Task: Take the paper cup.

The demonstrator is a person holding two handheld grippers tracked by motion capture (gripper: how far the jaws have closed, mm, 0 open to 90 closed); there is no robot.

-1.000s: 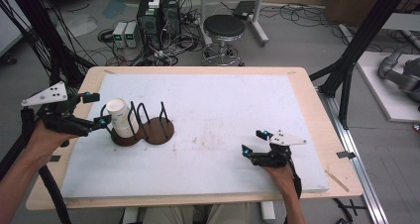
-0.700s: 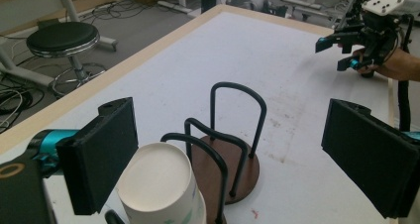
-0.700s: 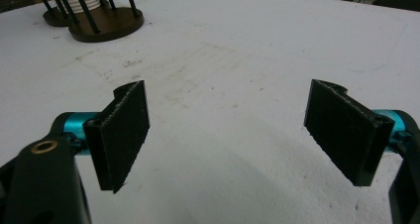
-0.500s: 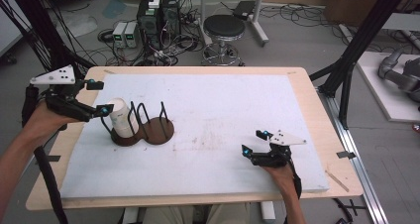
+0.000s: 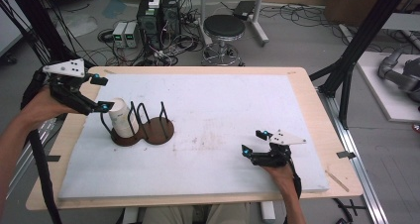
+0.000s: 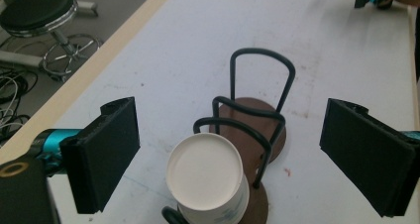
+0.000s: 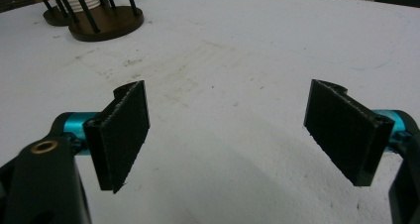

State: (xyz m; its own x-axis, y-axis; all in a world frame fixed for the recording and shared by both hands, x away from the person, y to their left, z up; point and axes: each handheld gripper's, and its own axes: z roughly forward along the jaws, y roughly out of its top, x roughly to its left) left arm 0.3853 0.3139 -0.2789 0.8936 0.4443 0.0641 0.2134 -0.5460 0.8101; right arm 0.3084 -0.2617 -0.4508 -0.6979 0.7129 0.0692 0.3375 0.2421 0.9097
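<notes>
Left hand-held gripper (image 5: 100,92) is held spread wide, clear of the upturned paper cup (image 5: 122,117) seated in the wire rack (image 5: 143,127) near the worktop's (image 5: 307,92) left edge. Right hand-held gripper (image 5: 253,142) is rested wide, empty, near the front-right corner.

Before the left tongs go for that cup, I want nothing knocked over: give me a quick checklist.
1. Left tongs open wide enough for the paper cup: ok.
2. Cup between the jaws, untouched: ok.
3. Cup upside down, sitting in the end slot of the wire rack: ok.
4. Rack loops right beside the cup, so a jaw may snag one: not ok.
5. Right tongs open, far from the rack on the white board: ok.
6. Rack base fixed to the board: cannot tell.
</notes>
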